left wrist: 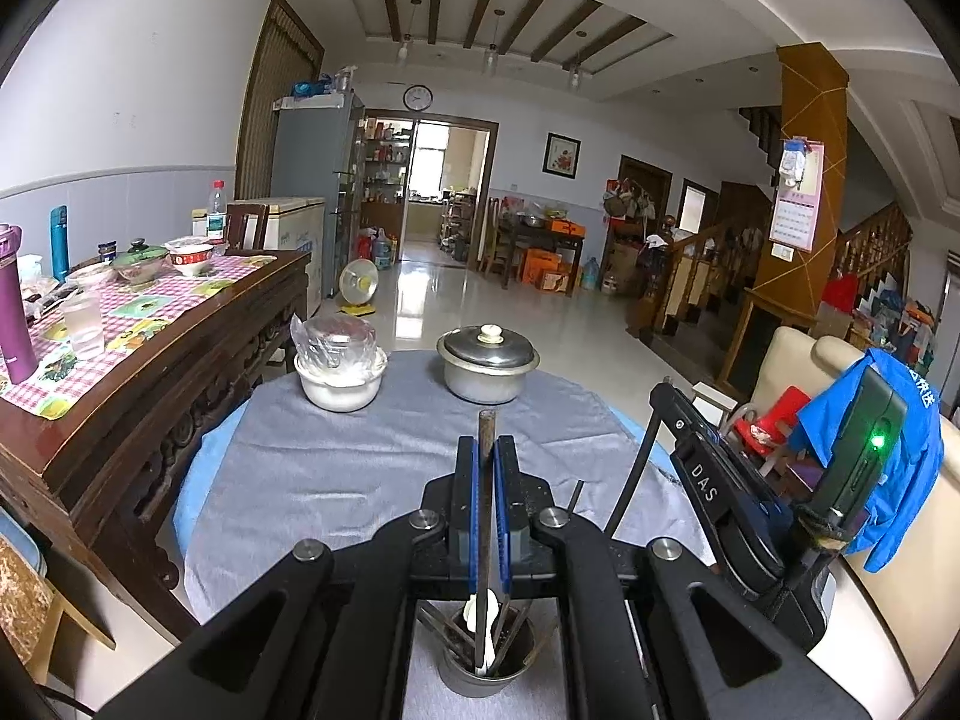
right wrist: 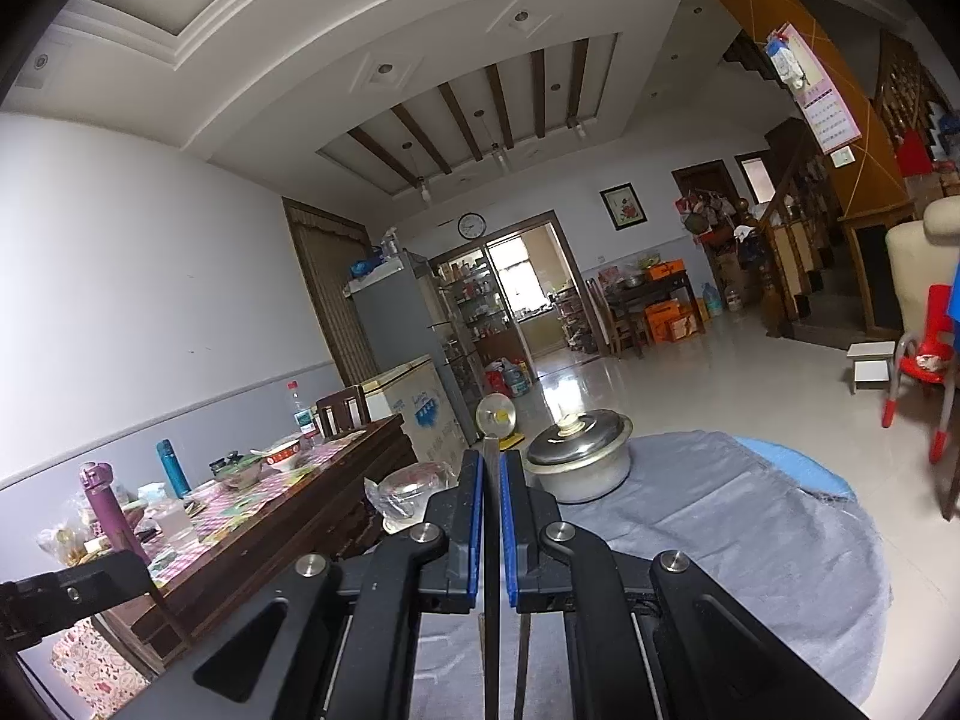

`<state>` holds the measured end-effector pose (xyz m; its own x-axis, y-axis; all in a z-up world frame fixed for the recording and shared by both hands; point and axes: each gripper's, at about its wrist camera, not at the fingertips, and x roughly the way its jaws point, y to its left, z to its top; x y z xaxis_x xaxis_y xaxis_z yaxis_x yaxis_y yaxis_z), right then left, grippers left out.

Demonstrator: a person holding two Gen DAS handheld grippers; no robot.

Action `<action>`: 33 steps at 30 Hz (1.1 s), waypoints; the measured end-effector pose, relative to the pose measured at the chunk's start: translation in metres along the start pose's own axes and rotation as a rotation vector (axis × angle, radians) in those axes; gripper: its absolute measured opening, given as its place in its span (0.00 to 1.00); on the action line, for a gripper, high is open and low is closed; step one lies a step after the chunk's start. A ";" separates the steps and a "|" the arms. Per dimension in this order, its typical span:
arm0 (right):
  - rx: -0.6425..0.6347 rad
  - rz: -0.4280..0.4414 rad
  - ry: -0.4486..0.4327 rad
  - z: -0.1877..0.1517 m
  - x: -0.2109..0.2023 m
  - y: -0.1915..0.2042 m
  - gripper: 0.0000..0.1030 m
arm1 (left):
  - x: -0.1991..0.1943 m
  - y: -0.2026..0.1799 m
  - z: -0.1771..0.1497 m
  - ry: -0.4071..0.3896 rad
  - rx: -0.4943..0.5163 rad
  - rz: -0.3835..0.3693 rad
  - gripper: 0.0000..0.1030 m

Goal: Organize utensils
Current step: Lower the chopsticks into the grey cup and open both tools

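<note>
Dark chopstick in left gripper; cup contents seemingly more utensils.

Left gripper sits low and pointed a little downward, its two blue-lined jaws pressed almost together, pinching a thin dark chopstick that stands upright between them, its top poking just past the tips and its lower end running down behind the black linkage arms. Over on the right side of the left wrist view, the other tool's black body shows side on, close by, a green light glowing on it. Right gripper is held nearly level, rolled somewhat to one side, jaws likewise clamped tight on a slim dark stick that runs upright through the gap. Part of the left tool shows at the near left.
</note>
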<state>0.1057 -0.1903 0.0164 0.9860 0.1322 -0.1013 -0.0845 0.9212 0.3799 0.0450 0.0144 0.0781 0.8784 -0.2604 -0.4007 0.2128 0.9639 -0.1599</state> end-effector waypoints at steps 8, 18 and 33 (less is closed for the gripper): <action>-0.006 0.003 -0.001 -0.005 -0.001 0.006 0.06 | 0.005 -0.004 -0.005 0.017 -0.008 0.008 0.05; -0.010 0.007 0.019 -0.011 0.002 0.007 0.06 | 0.010 -0.003 -0.009 0.031 -0.011 0.020 0.05; -0.006 0.016 0.026 -0.014 0.001 0.010 0.06 | 0.015 0.000 -0.010 0.042 -0.017 0.033 0.05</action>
<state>0.1037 -0.1760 0.0071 0.9804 0.1568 -0.1191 -0.1016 0.9211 0.3759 0.0538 0.0095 0.0627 0.8661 -0.2309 -0.4434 0.1763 0.9710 -0.1614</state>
